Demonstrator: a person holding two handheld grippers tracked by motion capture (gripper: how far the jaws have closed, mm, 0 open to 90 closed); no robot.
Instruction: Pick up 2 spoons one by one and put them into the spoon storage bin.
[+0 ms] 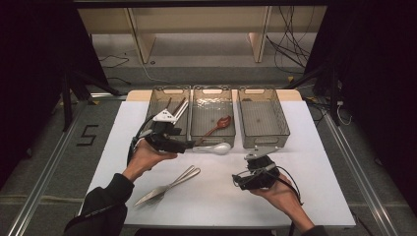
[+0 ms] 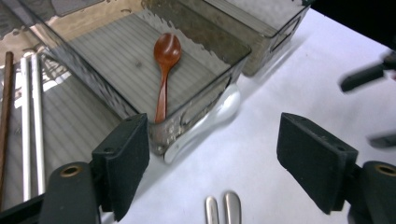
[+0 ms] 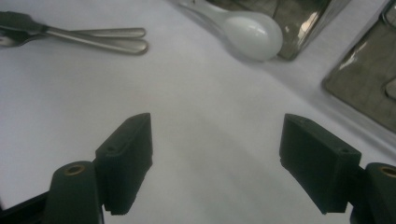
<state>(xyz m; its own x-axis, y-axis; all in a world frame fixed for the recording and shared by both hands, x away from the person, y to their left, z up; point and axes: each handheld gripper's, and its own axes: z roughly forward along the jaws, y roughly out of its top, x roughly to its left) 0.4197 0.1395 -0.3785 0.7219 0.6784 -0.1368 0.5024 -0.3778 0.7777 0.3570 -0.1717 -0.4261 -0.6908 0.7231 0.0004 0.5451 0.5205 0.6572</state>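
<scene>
A white ceramic spoon [image 1: 216,148] [image 2: 210,123] [image 3: 252,32] lies on the white table against the front wall of the middle clear bin [image 1: 212,91]. Inside that bin rests a brown wooden spoon [image 1: 216,126] [image 2: 164,65]. My left gripper [image 1: 191,144] [image 2: 212,135] hovers just left of the white spoon's handle, open, with nothing between its pads. My right gripper [image 1: 238,181] [image 3: 217,140] is held low over bare table at the front right. It points toward the white spoon and stands open and empty.
The left bin [image 1: 167,91] holds chopsticks [image 1: 177,108] [image 2: 30,121]. The right bin [image 1: 260,91] looks empty. Two metal pieces of cutlery [image 1: 169,187] [image 3: 93,39], one a fork, lie side by side at the front left. Cables lie on the floor behind the table.
</scene>
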